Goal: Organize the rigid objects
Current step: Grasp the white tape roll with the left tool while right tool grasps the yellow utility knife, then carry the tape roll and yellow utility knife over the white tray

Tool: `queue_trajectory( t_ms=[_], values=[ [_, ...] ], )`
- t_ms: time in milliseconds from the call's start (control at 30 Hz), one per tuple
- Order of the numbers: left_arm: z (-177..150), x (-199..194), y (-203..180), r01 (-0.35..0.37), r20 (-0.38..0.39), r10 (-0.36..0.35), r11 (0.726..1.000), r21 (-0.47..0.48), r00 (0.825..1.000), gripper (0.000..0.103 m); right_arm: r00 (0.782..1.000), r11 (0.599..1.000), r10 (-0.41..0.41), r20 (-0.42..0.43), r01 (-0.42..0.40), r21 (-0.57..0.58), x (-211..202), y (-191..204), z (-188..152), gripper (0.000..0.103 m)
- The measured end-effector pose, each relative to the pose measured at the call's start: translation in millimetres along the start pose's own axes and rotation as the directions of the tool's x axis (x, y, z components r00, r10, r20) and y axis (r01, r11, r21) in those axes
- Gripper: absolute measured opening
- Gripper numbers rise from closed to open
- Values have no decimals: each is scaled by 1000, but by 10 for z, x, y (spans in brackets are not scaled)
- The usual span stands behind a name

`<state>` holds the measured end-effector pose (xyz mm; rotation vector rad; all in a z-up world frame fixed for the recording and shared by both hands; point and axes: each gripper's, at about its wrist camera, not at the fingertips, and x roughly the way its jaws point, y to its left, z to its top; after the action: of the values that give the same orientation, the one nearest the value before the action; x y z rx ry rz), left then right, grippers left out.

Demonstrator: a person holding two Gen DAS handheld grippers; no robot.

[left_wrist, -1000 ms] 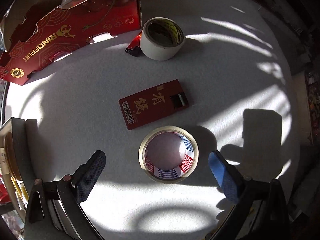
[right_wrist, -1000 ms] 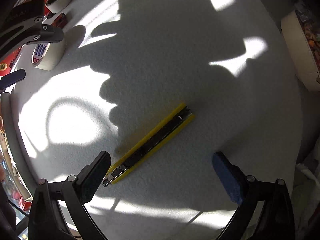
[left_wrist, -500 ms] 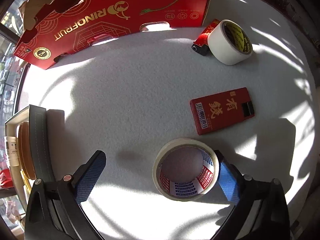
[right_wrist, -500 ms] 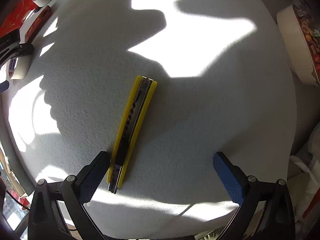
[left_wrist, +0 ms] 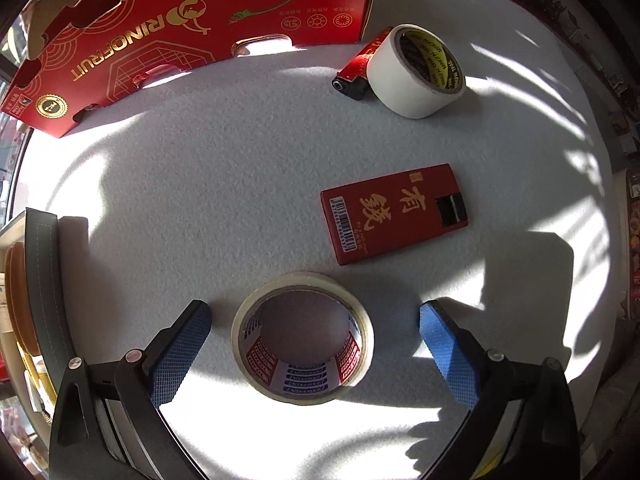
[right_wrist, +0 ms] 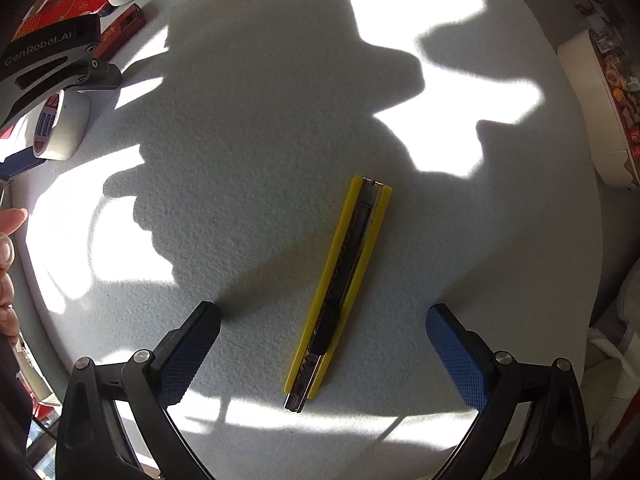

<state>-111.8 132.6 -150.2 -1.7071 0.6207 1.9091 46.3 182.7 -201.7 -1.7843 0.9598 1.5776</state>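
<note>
My left gripper [left_wrist: 314, 338] is open, its fingers either side of a clear tape roll [left_wrist: 303, 336] lying flat on the white table; the pads do not touch it. Beyond lie a flat red box with gold characters [left_wrist: 394, 218], a white tape roll [left_wrist: 416, 72] and a red lighter [left_wrist: 358, 68] beside it. My right gripper [right_wrist: 322, 344] is open over a yellow utility knife [right_wrist: 340, 284] that lies between its fingers. The left gripper body [right_wrist: 52, 60] and the clear tape roll [right_wrist: 62, 128] show at the right wrist view's left edge.
A red RINOFRUIT carton [left_wrist: 192, 36] stands at the back left. A dark board [left_wrist: 42, 280] leans at the table's left edge. A white container [right_wrist: 592, 100] sits at the right edge. A hand [right_wrist: 8, 260] shows at far left.
The left gripper has shifted so the clear tape roll sits centred between its fingers. The right gripper has moved so the knife lies between its fingers instead of by the left one.
</note>
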Motion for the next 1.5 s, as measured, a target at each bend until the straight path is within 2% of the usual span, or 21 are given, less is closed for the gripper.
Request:
queue_trajectory(
  t_ms=[100,133,167,200,233,267,300,433,667,733,933,1067,1200,1300,1500],
  values=[
    [24,1,-42,4,-47,-3,1000,16,999,100,1000,999,-4,-11,4,-37,39,70,-131,96],
    [26,47,-126,5,-47,-4,1000,27,999,97,1000,999,-5,-4,5,-51,-4,110,-166,86],
    [69,46,-242,7,-38,-5,999,48,999,88,1000,998,-8,5,8,-68,-43,135,-182,70],
    [65,-3,-274,6,-26,-4,997,75,1000,74,1000,996,-9,18,10,-91,-83,192,-212,61],
    [75,-42,-297,8,-18,-6,995,100,1000,66,1000,993,-14,27,17,-116,-113,223,-227,37],
    [60,-69,-329,11,-21,-9,993,118,1000,56,1000,991,-4,25,7,-132,-119,238,-238,20],
    [50,-65,-344,15,-42,-10,993,119,999,56,1000,990,-2,18,5,-138,-108,245,-248,17],
    [-93,-135,-225,20,-57,-14,995,102,998,56,1000,991,21,15,-18,-132,-122,241,-309,17],
    [-511,-457,-12,89,-62,-79,980,179,995,56,997,982,74,29,-68,-175,-278,339,-576,17],
    [-636,-583,72,127,-73,-116,975,184,991,56,996,979,83,35,-75,-190,-332,373,-648,17],
    [-1032,-1026,81,205,-64,-195,945,256,979,56,996,959,69,64,-49,-279,-469,680,-905,17],
    [-1305,-1147,380,231,-68,-220,929,288,973,56,995,941,57,85,-25,-337,-491,986,-1052,17],
    [-1445,-1205,632,239,-56,-233,925,297,971,56,992,924,50,117,-1,-382,-729,1067,-900,17],
    [-1456,-1250,734,237,-31,-238,930,281,971,56,988,905,48,148,20,-424,-1176,852,-661,17],
    [-1405,-1364,1037,237,49,-252,950,201,967,56,978,853,50,203,64,-518,-1327,1171,-636,17]
  ],
)
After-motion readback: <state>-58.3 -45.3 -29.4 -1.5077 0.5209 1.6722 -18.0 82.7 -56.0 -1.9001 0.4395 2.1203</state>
